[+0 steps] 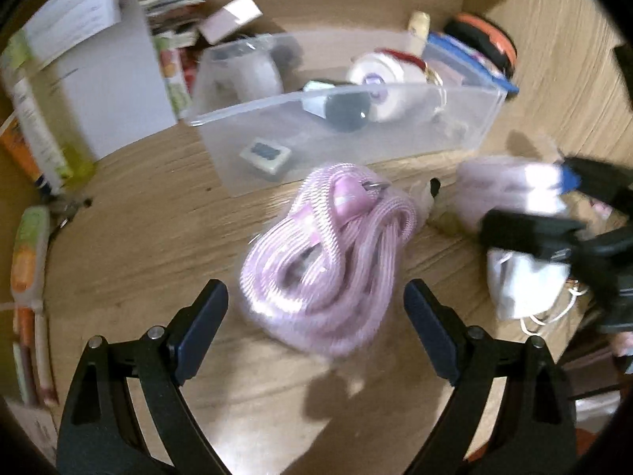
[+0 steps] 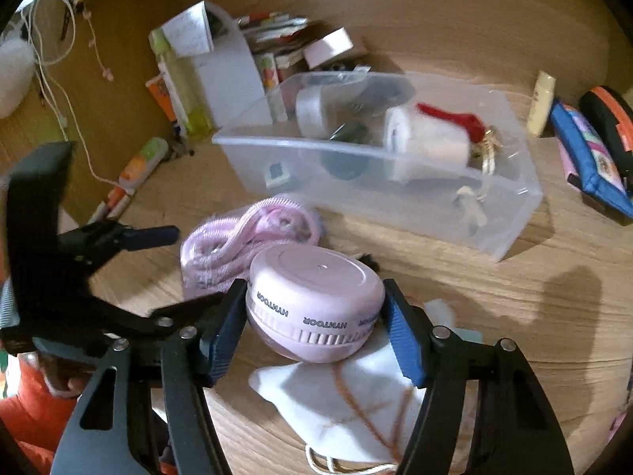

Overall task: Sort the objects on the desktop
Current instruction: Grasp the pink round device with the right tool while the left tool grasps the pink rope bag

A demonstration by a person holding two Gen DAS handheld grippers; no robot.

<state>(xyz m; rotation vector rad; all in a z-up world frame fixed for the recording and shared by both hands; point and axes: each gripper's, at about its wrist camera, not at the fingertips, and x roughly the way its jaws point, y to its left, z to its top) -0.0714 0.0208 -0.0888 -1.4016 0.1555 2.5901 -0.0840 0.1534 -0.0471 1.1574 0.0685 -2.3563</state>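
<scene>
— What did we have in the right gripper?

— A round pink device, its side band printed "HYMTOOR" several times over, upside down to our camera. Our blue pads pressed on both its sides, and it sat over a white drawstring pouch.

— And our left gripper?

— Jaws wide apart, gripping nothing, on either side of the coiled pink cord lying on the wooden desk.

— Where did the clear plastic bin stand?

— Just behind the cord, already holding a tape roll and a white cylinder. Print on the boxes behind was too blurred for us to read.
</scene>
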